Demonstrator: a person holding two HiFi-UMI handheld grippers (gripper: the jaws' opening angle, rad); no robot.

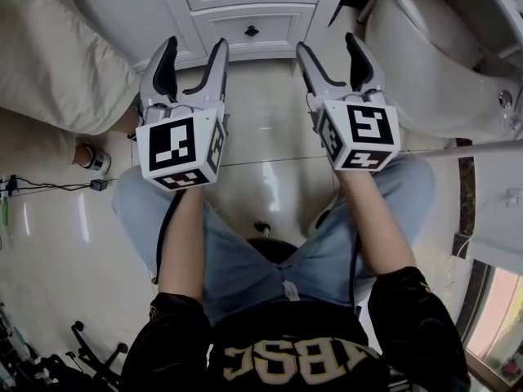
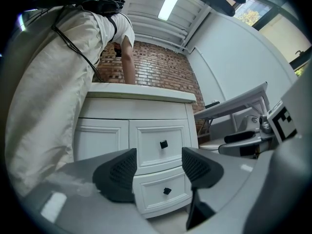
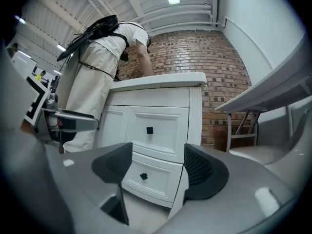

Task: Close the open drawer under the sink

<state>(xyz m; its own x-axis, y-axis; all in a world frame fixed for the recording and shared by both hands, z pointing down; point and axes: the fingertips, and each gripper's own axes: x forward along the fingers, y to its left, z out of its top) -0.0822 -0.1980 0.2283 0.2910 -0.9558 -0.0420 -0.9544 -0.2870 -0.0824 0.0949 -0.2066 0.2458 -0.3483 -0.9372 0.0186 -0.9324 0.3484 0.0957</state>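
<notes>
The only print that can be read is on the person's black shirt [image 1: 298, 358], large pale letters partly cut off by the frame edge, with "BSC" legible. The cube [image 1: 181, 149] on each gripper carries black-and-white square markers and no words. The left gripper [image 1: 194, 47] and right gripper [image 1: 327, 46] are held side by side, level, both aimed at the white cabinet [image 1: 331, 6]. Each has its jaws spread wide with nothing between the pads. The drawer [image 3: 151, 179] is the lower of two stacked fronts, and its face stands out a little beyond the upper front, with a small dark knob [image 3: 144, 176] at its middle. It lies ahead of both grippers and clear of them. Bare glossy floor [image 1: 261, 129] runs from the jaw tips to the drawer's edge. A second person in beige trousers [image 1: 57, 64] stands just beside the cabinet's left side, near the left gripper. A white fixture [image 1: 425, 55] is near the cabinet's right corner, apart from the right gripper.
</notes>
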